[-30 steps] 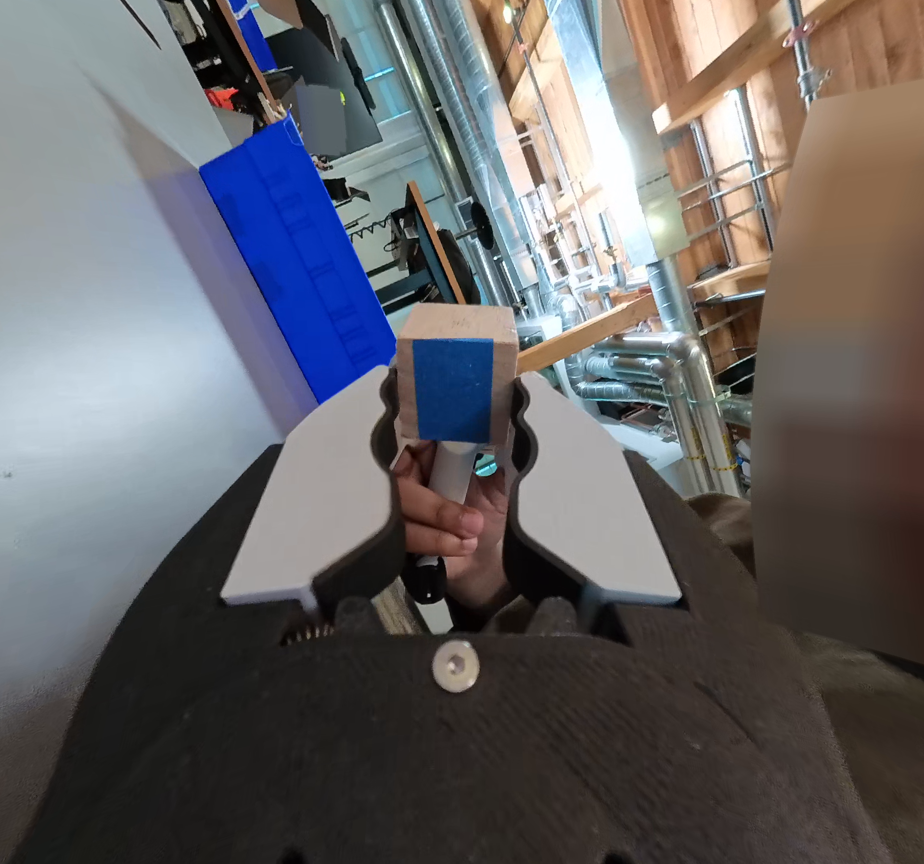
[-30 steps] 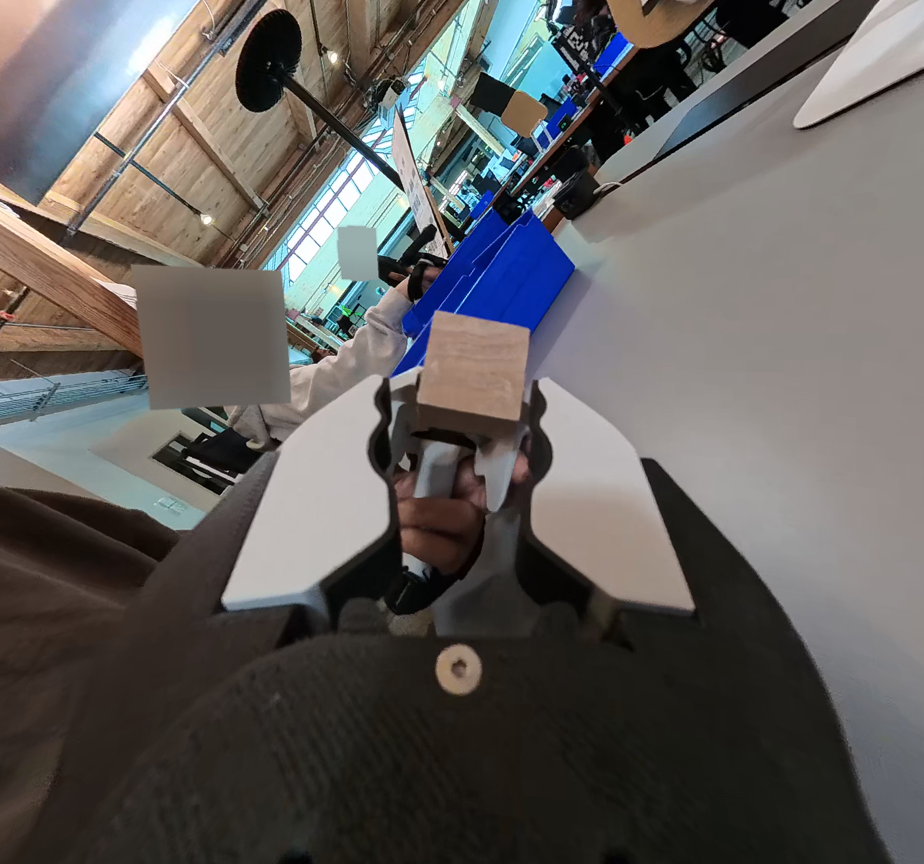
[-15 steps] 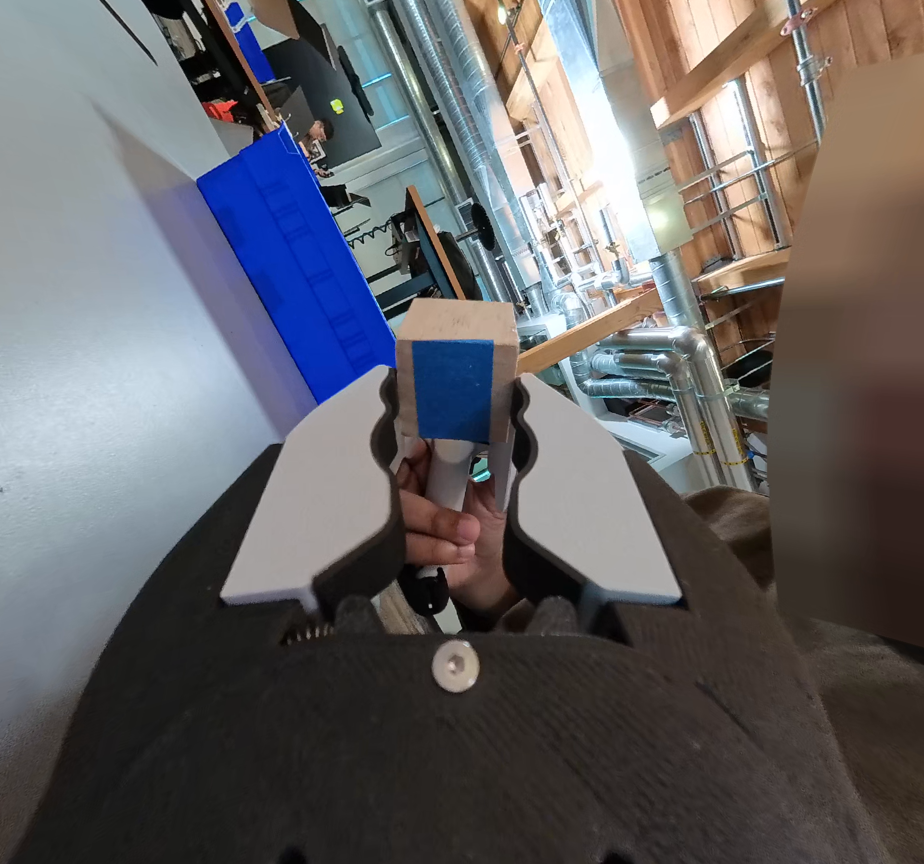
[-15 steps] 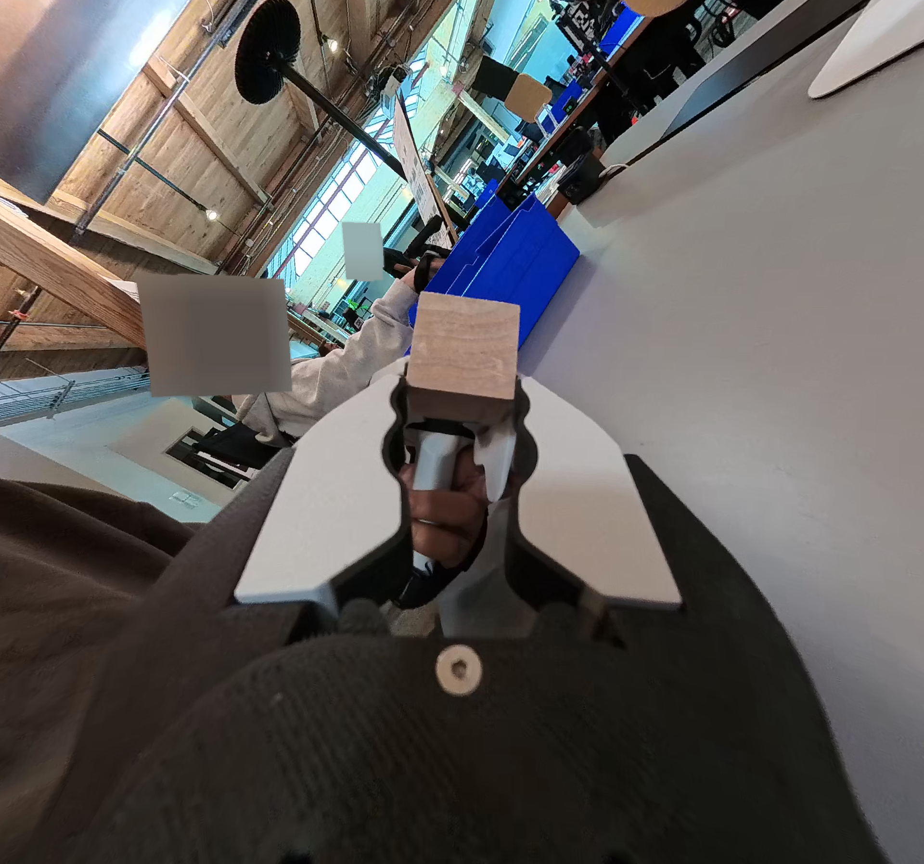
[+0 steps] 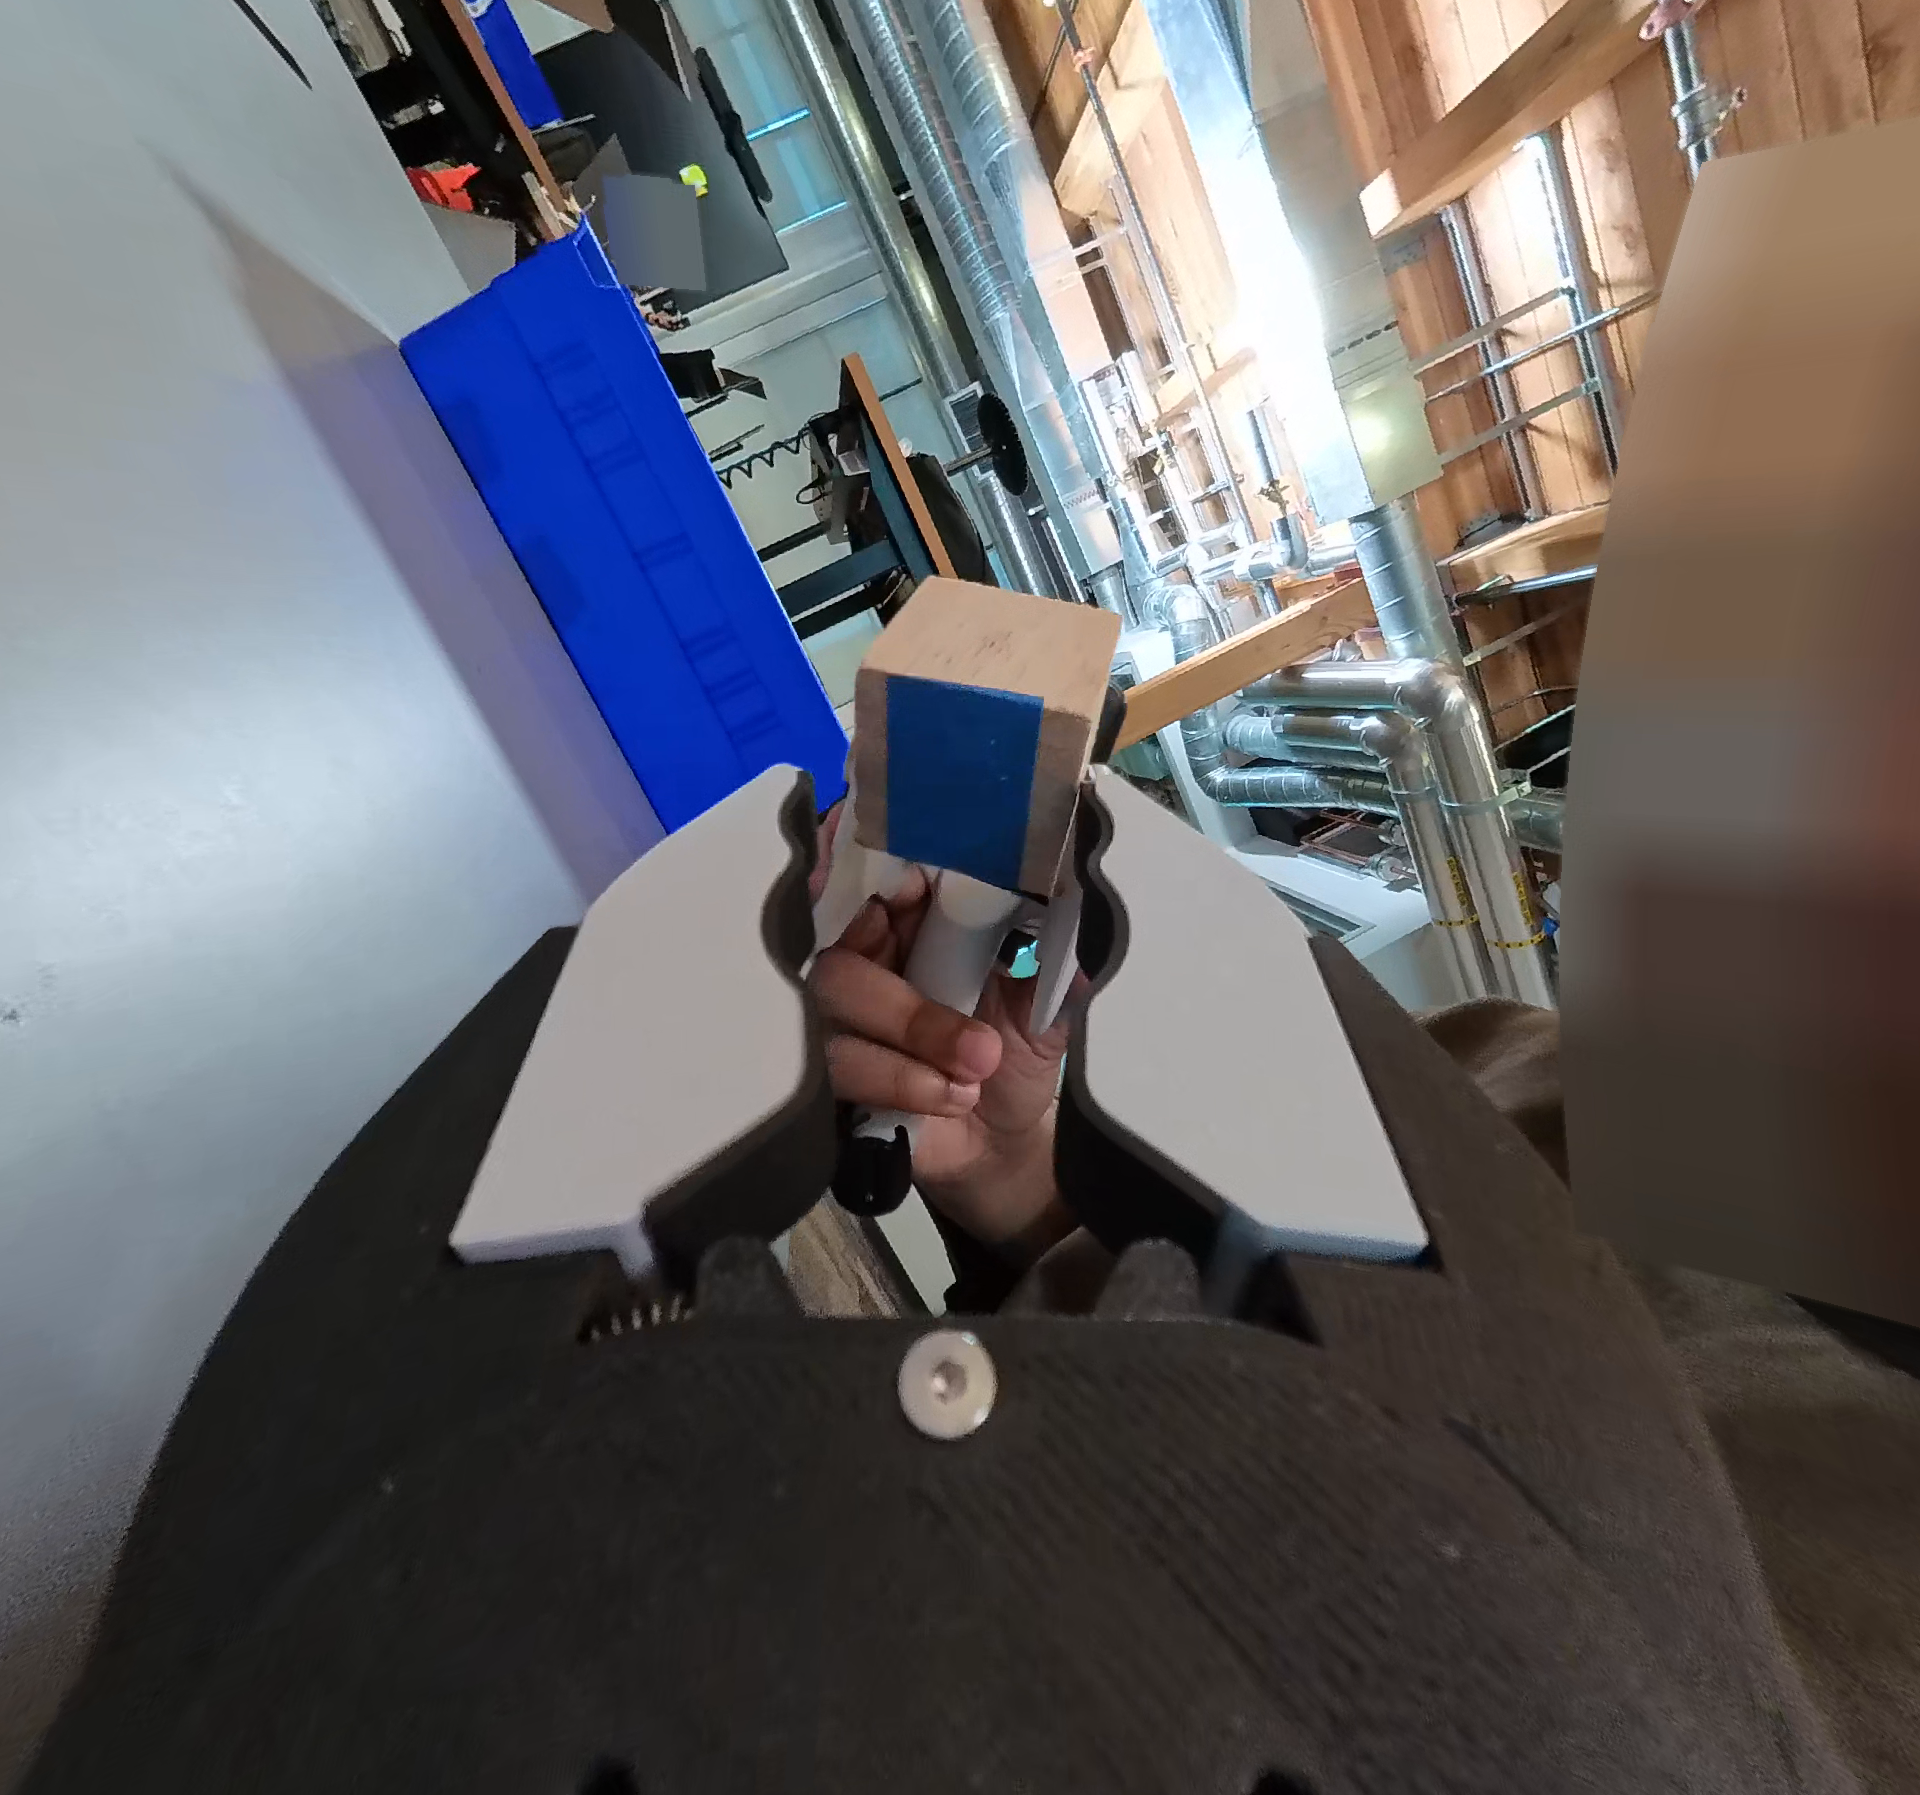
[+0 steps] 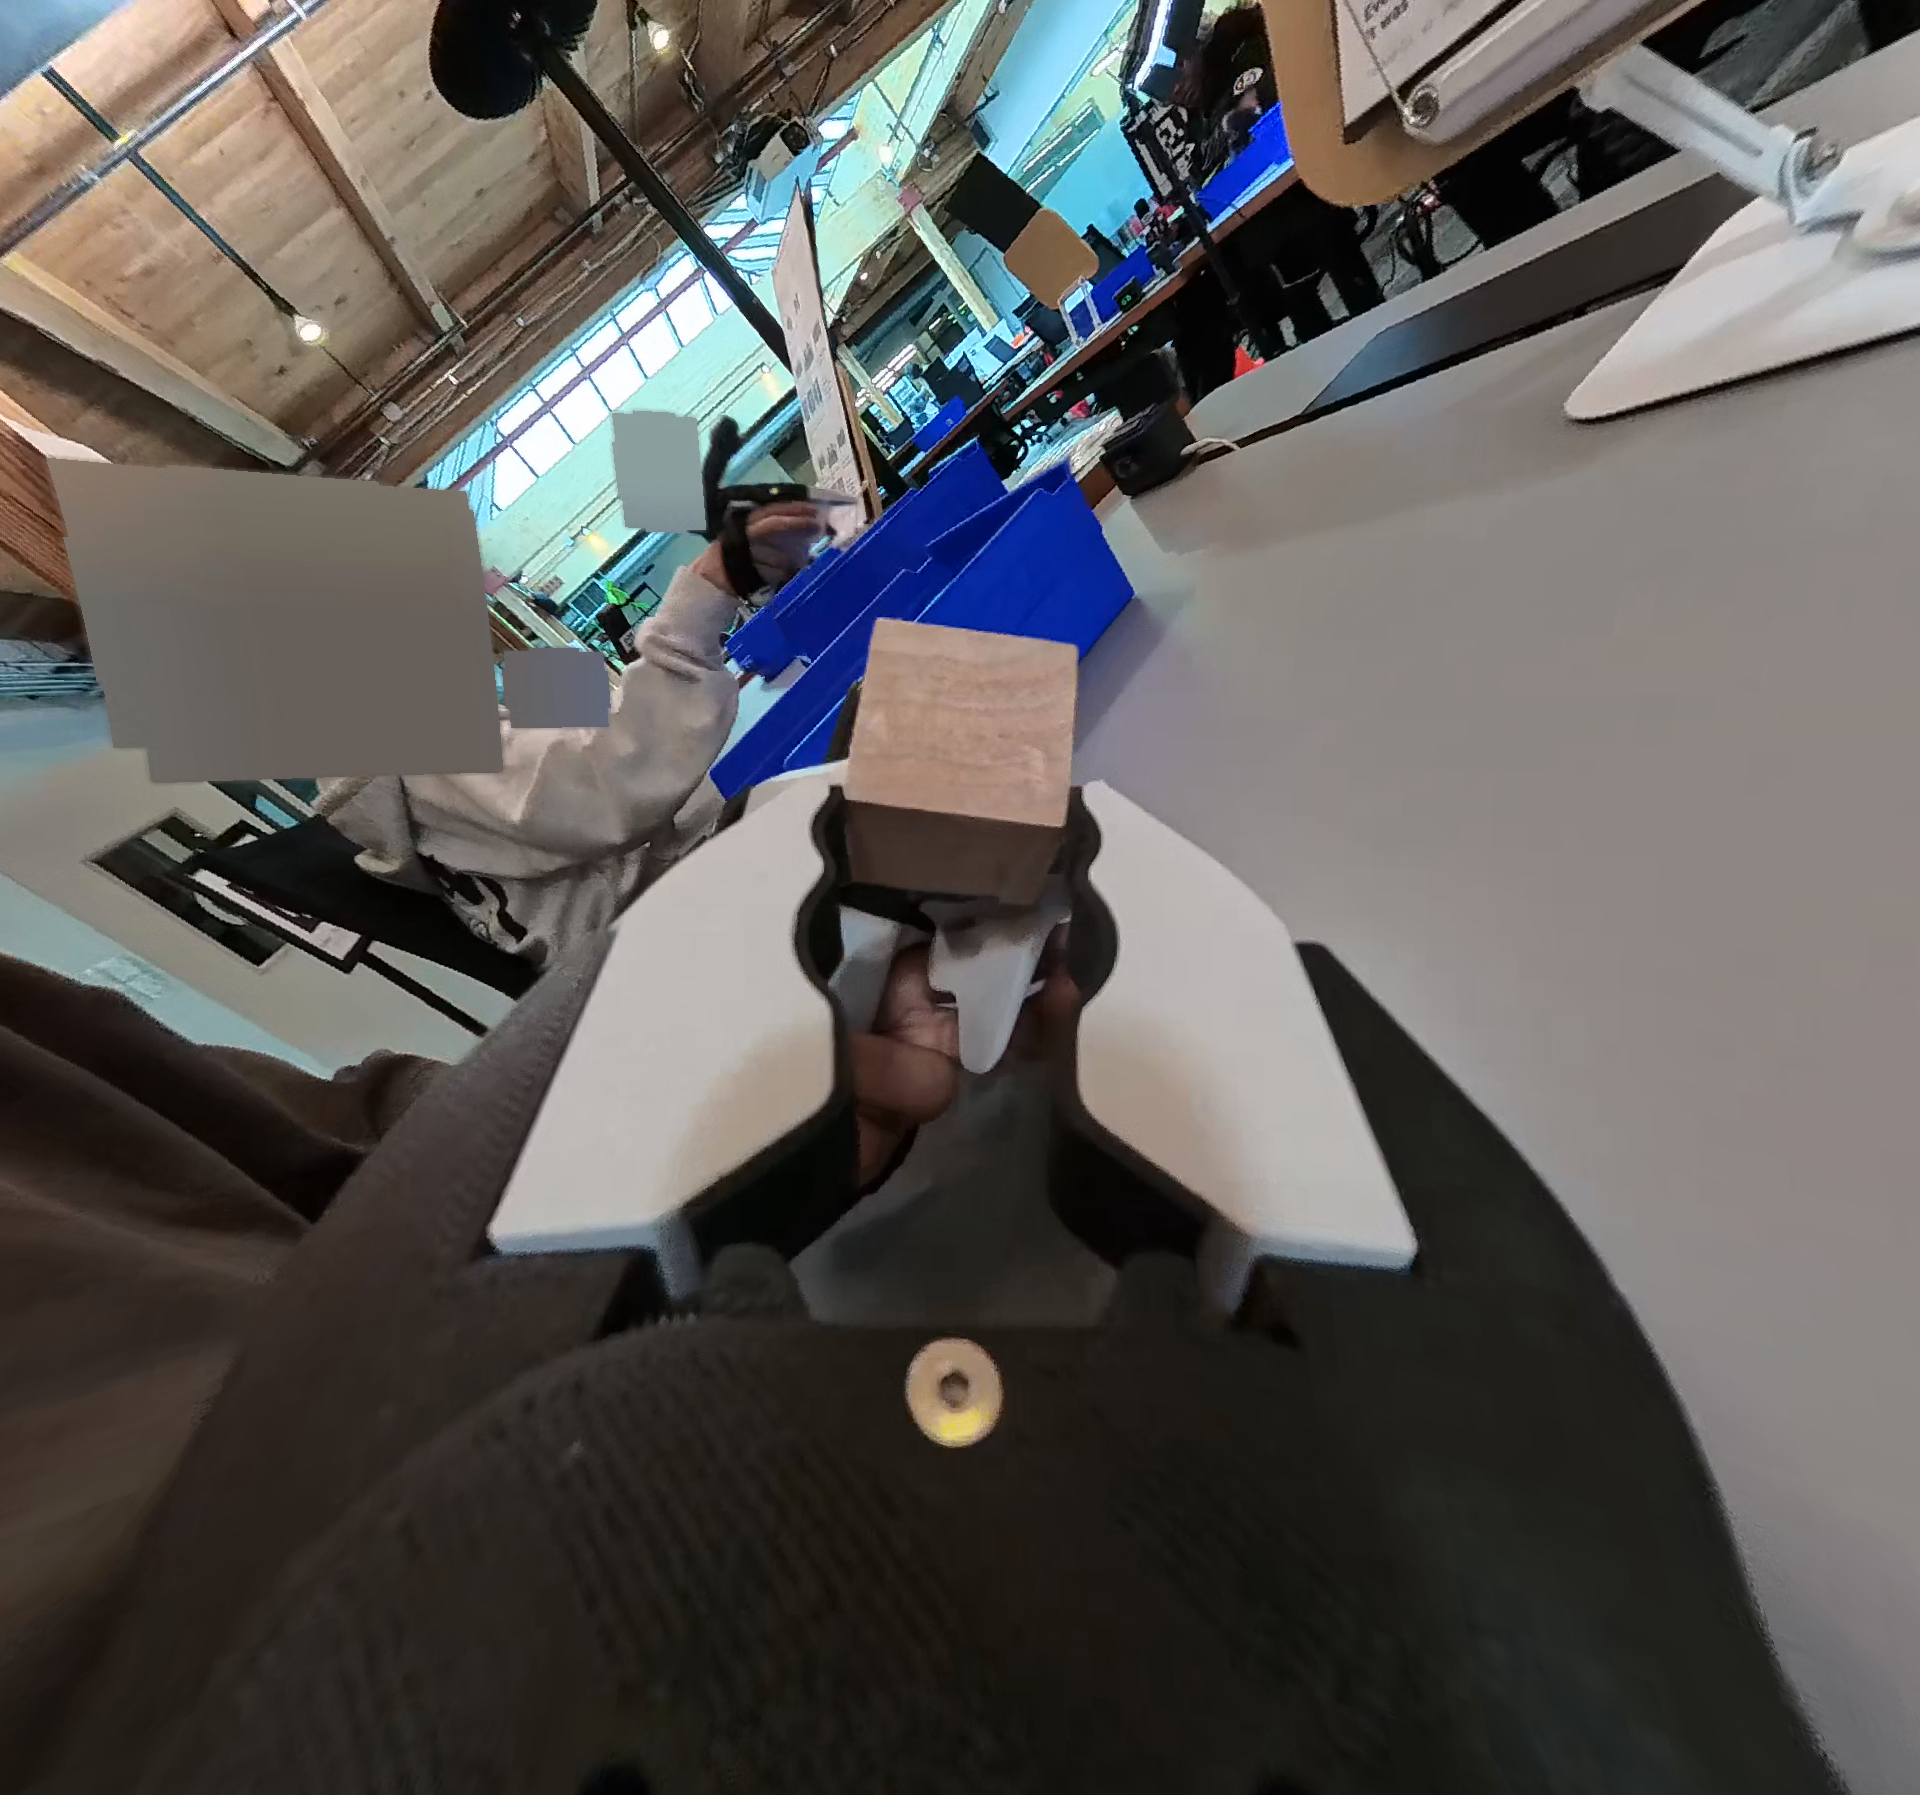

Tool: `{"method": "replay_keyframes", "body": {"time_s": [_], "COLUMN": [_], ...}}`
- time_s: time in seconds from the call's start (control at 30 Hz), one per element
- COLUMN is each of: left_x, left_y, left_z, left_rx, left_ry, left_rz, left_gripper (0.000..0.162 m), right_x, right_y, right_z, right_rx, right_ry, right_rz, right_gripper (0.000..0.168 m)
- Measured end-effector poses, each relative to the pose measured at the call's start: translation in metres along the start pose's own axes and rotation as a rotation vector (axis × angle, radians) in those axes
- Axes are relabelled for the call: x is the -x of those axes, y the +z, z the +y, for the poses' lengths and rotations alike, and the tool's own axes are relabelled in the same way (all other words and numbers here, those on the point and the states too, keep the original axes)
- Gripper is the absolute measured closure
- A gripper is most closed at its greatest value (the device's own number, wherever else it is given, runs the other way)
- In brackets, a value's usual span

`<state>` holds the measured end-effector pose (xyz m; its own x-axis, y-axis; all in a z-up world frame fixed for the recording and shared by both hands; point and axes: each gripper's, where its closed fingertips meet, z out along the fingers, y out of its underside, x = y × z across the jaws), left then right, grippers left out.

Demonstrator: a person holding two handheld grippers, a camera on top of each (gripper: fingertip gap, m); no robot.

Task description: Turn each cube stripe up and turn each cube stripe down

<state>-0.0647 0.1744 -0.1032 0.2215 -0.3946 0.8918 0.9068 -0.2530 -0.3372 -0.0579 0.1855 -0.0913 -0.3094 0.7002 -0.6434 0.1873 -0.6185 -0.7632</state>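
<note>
left wrist view: the left gripper (image 5: 940,836) was raised off the table, its two grey fingers (image 5: 665,1049) standing either side of a wooden cube (image 5: 987,706). the cube sat between the fingertips, tilted slightly, with its blue stripe (image 5: 961,784) facing the camera. the white fingers of the right gripper (image 5: 951,935) met the cube from the far side, with a person's hand (image 5: 935,1049) behind them. whether the left jaws pressed the cube or merely flanked it cannot be told; a narrow gap seemed to show on each side. a blue bin (image 5: 613,519) stood on the grey table (image 5: 187,602) beyond.

right wrist view: the right gripper (image 6: 956,857) was closed on the same cube (image 6: 966,737), gripping its lower part; only bare wood faces showed here, the near face in shadow. the left gripper (image 6: 961,966) and the hand holding it (image 6: 914,1039) appeared beyond the cube. blue bins (image 6: 997,571) lay on the table (image 6: 1507,758) behind, and a white stand base (image 6: 1756,311) rested at the upper right. a seated person's grey sleeve (image 6: 623,706) showed at left.
</note>
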Motion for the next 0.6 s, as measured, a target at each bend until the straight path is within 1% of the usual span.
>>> {"method": "replay_keyframes", "body": {"time_s": [0.43,0.5,0.6], "left_x": [0.002,0.002,0.001], "left_y": [-0.001,0.0,0.0], "left_z": [-0.001,0.001,0.001], "left_rx": [0.001,0.01,0.01], "left_ry": [-0.028,-0.035,-0.049], "left_rz": [-0.003,0.003,0.014], "left_gripper": [0.113,0.113,0.113], "right_x": [-0.009,-0.008,-0.001], "right_y": [-0.009,-0.012,-0.025], "right_z": [-0.022,-0.033,-0.068], "right_rx": [-0.058,-0.084,-0.166], "right_ry": [-0.054,-0.072,-0.13], "right_rz": [0.054,0.067,0.092], "right_gripper": [0.127,0.127,0.127]}}
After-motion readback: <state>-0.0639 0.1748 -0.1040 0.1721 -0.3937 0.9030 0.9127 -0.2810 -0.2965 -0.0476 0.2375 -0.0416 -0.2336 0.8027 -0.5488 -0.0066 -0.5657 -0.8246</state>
